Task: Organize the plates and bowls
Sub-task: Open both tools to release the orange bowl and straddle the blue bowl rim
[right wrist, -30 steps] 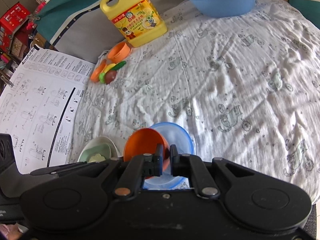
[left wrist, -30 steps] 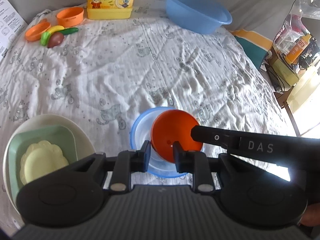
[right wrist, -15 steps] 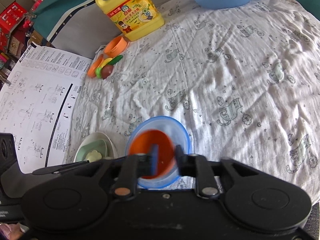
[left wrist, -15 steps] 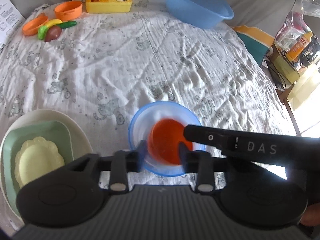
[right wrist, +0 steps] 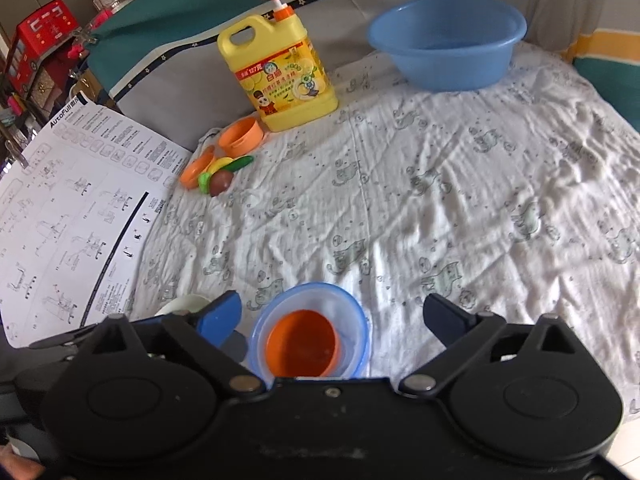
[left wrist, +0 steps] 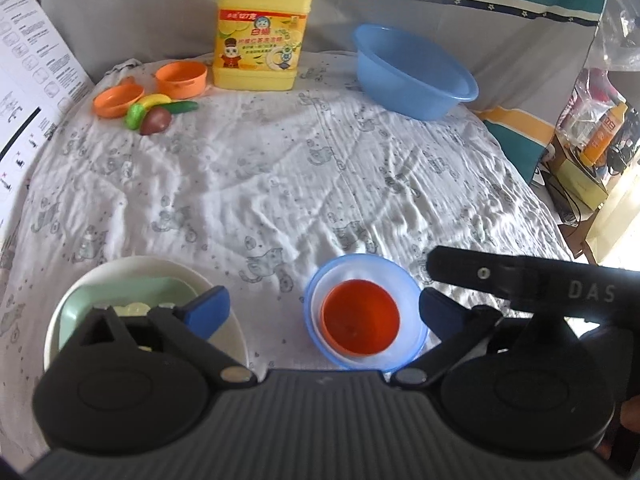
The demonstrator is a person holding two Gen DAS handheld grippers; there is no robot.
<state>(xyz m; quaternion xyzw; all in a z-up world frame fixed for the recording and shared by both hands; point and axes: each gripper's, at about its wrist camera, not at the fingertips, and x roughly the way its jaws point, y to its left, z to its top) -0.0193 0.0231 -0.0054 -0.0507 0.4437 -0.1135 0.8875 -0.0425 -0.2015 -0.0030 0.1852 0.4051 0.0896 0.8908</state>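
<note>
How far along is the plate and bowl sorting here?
Done: the small orange bowl sits nested in the clear blue-rimmed bowl; the pale green square dish lies in the white plate. In hand: nothing; both tongs open. Left: two orange dishes by the toy food.

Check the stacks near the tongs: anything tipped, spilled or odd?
Nothing spilled or tipped. The orange bowl sits upright inside the blue bowl, off-centre toward its near-left wall. The green tray lies flat in the white plate.
</note>
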